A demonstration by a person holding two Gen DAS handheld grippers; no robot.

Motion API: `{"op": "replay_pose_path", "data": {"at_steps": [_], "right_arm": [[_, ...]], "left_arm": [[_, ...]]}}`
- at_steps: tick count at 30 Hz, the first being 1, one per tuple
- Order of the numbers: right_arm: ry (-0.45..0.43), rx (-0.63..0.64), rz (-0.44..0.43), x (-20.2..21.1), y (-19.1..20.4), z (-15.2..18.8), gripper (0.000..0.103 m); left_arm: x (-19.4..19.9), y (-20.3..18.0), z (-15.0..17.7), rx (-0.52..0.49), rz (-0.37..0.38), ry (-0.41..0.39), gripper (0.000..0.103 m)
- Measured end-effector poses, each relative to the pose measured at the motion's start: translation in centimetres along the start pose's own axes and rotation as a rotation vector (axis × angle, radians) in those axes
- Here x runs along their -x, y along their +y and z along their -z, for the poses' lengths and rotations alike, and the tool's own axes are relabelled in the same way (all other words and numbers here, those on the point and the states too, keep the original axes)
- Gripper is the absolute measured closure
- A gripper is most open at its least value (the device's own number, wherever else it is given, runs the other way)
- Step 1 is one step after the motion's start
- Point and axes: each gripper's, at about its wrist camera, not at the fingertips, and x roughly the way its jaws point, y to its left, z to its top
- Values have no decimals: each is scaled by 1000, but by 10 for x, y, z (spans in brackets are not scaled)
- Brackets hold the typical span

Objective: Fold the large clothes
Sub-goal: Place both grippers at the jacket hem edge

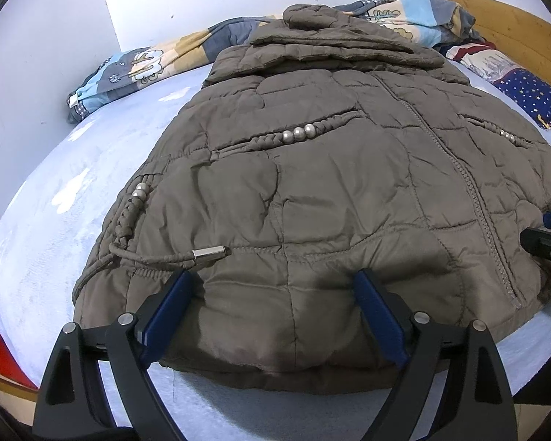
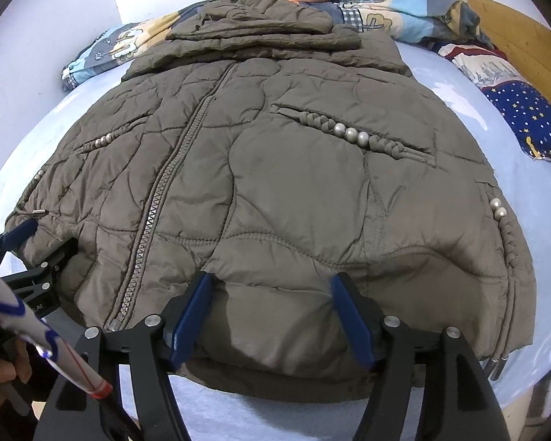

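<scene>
A brown quilted jacket (image 1: 330, 191) lies front up on the light blue bed (image 1: 55, 220), zipper shut, hem toward me and hood folded at the far end. My left gripper (image 1: 273, 275) stands open over the left part of the hem, its blue pads resting on the fabric near a metal-tipped drawcord (image 1: 209, 253). In the right wrist view the same jacket (image 2: 294, 183) fills the frame. My right gripper (image 2: 271, 278) is open over the hem right of the zipper (image 2: 158, 202), with fabric bulging between the pads. Each gripper also shows in the other's view: right gripper (image 1: 549, 233), left gripper (image 2: 44, 242).
A patterned quilt (image 1: 139, 66) is bunched along the white wall behind the jacket. A starry blue pillow (image 2: 525, 117) and wooden headboard (image 2: 525, 36) lie at the right. A hand (image 2: 3, 371) and a white strip with blue and red lines (image 2: 36, 334) sit at lower left.
</scene>
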Motion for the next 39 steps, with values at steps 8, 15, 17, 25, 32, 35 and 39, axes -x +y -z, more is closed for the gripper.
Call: {"op": "replay_pose_path", "data": {"at_steps": [8,15,17,25,32,35,39], "right_arm": [[-4,5,1,0,0,0,26],[-21,32,7,-1,-1,3,22],[-16,39,14,-2,-1,3,20],[-5,45,19,-3,-1,2,18],[-9,57,17,-3,-1,2,18],[-10,62,18,-2,0,3,18],[-12,69,20,-1,0,4,18]], "left_arm": [[0,-1,3,5,-11,-24,11],[0,0,6,30,-21,-42,9],[0,-2,7,25,-31,-54,9],[3,-4,13,12,-50,-100,9],[4,-6,14,0,-64,-120,9],[4,-6,14,0,-64,-120,9],[5,-6,14,-2,-65,-122,9]]}}
